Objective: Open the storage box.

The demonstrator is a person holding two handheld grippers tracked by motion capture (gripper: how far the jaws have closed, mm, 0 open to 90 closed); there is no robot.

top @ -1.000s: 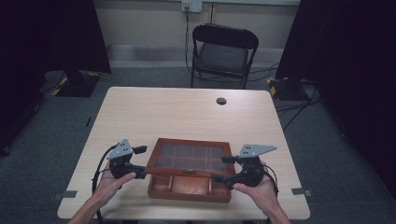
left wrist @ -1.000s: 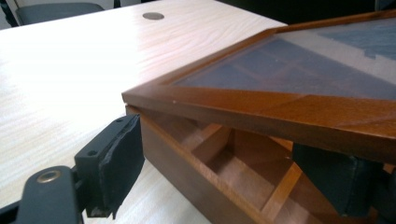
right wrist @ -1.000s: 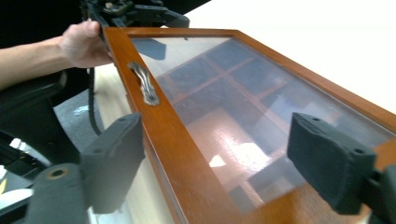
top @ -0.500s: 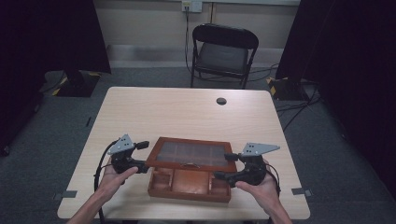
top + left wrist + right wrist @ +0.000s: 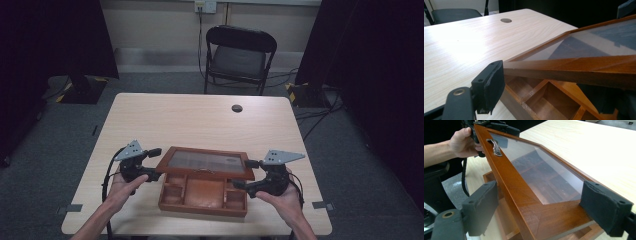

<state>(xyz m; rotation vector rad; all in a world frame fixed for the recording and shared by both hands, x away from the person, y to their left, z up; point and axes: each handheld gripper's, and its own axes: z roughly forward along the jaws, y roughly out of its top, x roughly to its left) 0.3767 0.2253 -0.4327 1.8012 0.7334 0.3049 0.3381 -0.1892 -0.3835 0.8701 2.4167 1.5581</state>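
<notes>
Wooden box (image 5: 202, 197) sits at the table's (image 5: 200, 120) near edge, its glass lid (image 5: 205, 163) raised — the left gripper (image 5: 152, 164) and the right gripper (image 5: 245, 175) each straddle a lid end, jaws spread around the frame, not visibly clamping it.

You hold a wooden compartment box (image 5: 202, 195) near your edge of the pale wood counter (image 5: 190, 120). Its glass-paned lid (image 5: 205, 162) is raised, tilted up off the base, showing small compartments around a larger middle one. Your left gripper (image 5: 152, 164) sits at the lid's left end and your right gripper (image 5: 243, 174) at its right end. A round dark grommet (image 5: 237, 108) sits toward the counter's far edge, and a black folding chair (image 5: 239, 57) stands beyond it.
</notes>
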